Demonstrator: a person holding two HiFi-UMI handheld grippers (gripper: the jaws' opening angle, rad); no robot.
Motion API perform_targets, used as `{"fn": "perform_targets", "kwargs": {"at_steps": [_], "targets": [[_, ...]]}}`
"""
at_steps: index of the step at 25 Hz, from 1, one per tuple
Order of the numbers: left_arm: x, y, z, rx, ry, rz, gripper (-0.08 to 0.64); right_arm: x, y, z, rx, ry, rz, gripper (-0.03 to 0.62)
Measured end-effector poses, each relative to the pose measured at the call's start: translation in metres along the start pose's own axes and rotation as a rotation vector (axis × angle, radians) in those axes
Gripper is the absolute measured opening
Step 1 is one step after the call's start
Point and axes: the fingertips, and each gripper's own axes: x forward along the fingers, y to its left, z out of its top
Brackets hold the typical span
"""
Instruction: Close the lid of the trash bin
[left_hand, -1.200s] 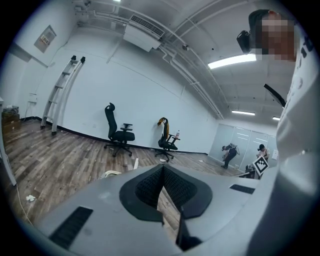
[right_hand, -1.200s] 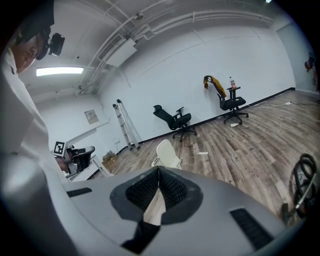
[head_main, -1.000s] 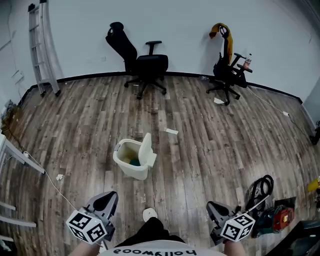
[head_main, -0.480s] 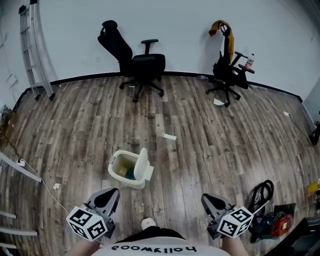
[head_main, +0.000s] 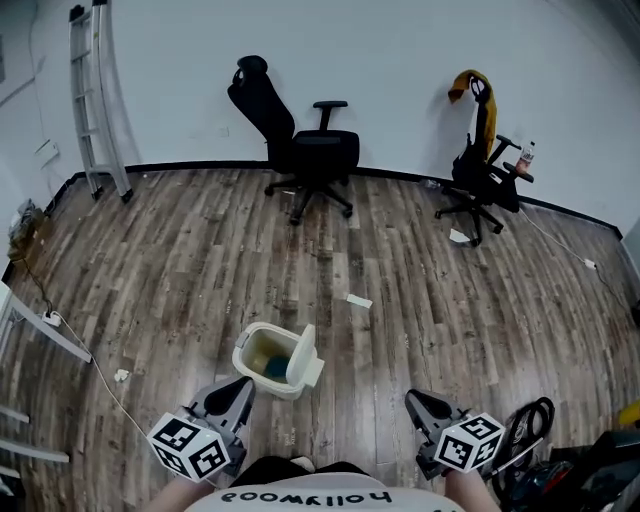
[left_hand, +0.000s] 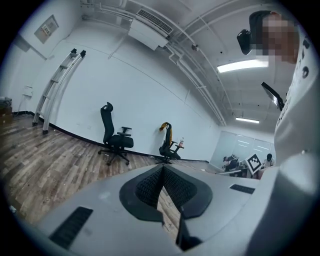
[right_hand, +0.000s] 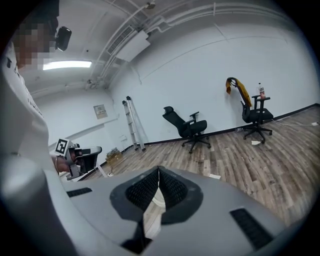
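Cream bin (head_main: 262, 353) on wood floor (head_main: 170, 260), just ahead of my left gripper (head_main: 240, 386). Lid (head_main: 304, 356) stands up on bin's right side. Left and right gripper (head_main: 413, 399) pinched together, holding nothing. I should push lid top softly left, down flat.

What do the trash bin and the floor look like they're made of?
Trash bin: likely plastic, cream, smooth moulded walls, matte; its lid looks the same. Floor: wood or wood-look laminate, grey-brown grained planks with slight sheen.
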Motion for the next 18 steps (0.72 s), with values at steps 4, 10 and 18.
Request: {"fn": "perform_targets", "kwargs": {"at_steps": [4,10,18], "targets": [[0.003,0.007,0.009,-0.006,-0.038,0.018,0.008,0.022,-0.005,0.013,-0.036,0.027,0.011,0.011],[0.007,0.029,0.014,-0.052,-0.065,0.088,0.008,0.043,-0.013,0.03,-0.072,0.055,0.034,0.011],[0.028,0.023,0.006,-0.083,-0.109,0.216,0.008,0.079,-0.054,0.033,-0.124,0.179,0.131,0.011]]}}
